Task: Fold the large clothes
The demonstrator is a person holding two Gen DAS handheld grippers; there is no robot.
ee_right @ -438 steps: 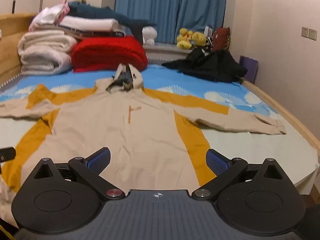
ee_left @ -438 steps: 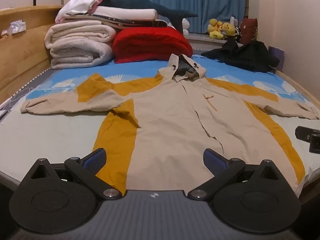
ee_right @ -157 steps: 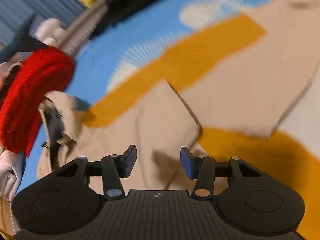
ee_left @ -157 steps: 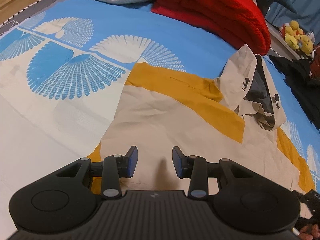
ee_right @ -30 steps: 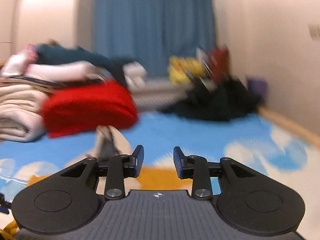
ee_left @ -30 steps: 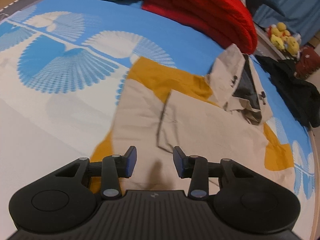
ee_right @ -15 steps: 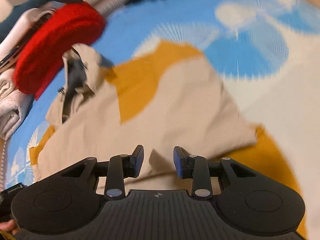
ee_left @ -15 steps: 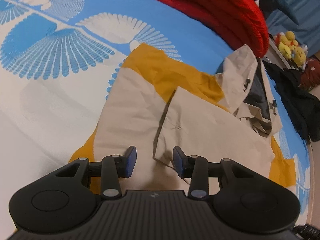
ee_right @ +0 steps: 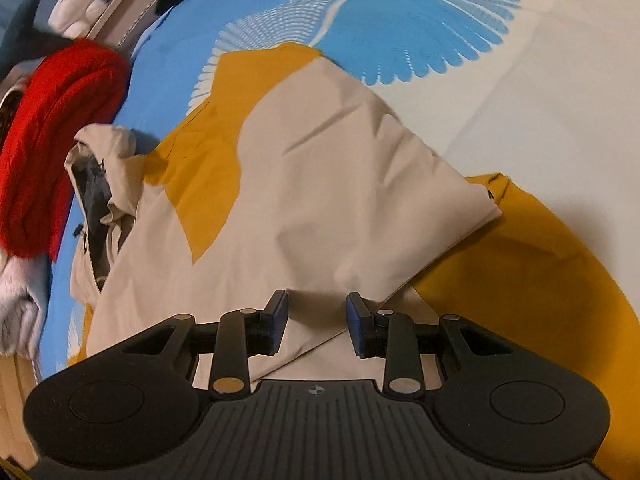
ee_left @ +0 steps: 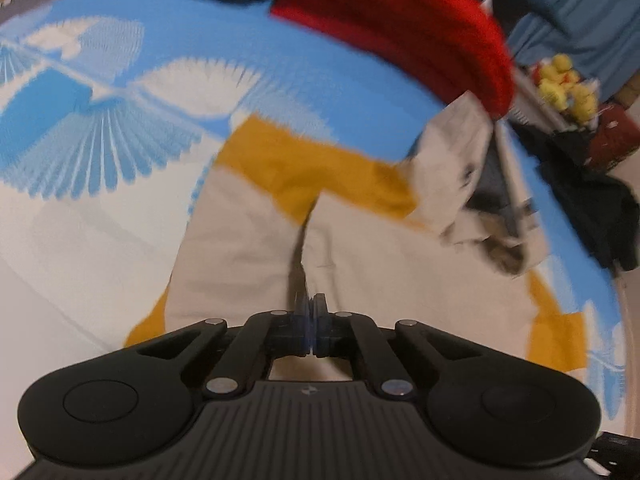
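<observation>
In the left wrist view the left gripper [ee_left: 311, 320] has its fingers pressed together at about 6 o'clock of the frame, and the dark edge of a folded sleeve runs straight down into the seam between the pads; whether cloth is actually pinched there cannot be told, since the pads hide the spot and the frame is blurred. The jacket [ee_left: 240, 248], beige with mustard panels, lies flat on the blue and white bedsheet [ee_left: 72, 128], filling the middle of the view. Its hood [ee_left: 468, 184] points toward 2 o'clock, and its dark lining is smeared by blur. A red blanket [ee_left: 400, 24] sits at 12 to 1 o'clock, yellow plush toys [ee_left: 564, 84] and a dark garment [ee_left: 592, 208] at 2 to 3 o'clock, all soft and hard to make out.

In the right wrist view the right gripper [ee_right: 316, 320] has its fingers apart, with a moderate gap, holding nothing; the blue pads hover just over a folded beige layer of the jacket, whose edge passes under the right finger [ee_right: 358, 318]. The hood lies at 9 o'clock beside the red blanket, which the frame edge cuts off
</observation>
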